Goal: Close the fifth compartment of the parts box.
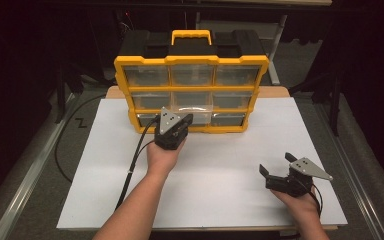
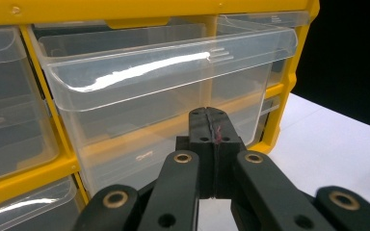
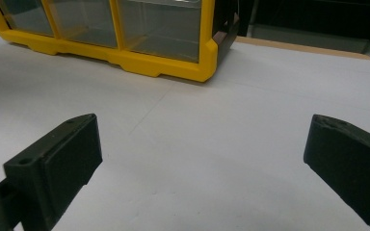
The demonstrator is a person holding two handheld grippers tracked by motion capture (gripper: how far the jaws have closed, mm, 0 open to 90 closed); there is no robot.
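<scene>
A yellow and black parts organizer [image 1: 190,61] with clear drawers stands at the back of the table. One clear drawer [image 1: 195,111] in its middle column is pulled part way out. My left gripper [image 1: 182,120] is shut and points at the front of that drawer. In the left gripper view its jaws [image 2: 213,132] are pressed together with nothing between them, just below the drawer's front wall [image 2: 168,72]. Whether the tips touch the drawer I cannot tell. My right gripper [image 1: 276,164] rests low at the front right, open and holding nothing [image 3: 204,144].
White sheeting covers the table [image 1: 220,180]. A black cable [image 1: 135,160] trails from the left gripper toward the front edge. The organizer's yellow base corner [image 3: 192,67] lies ahead of the right gripper. Dark floor and metal rails surround the table.
</scene>
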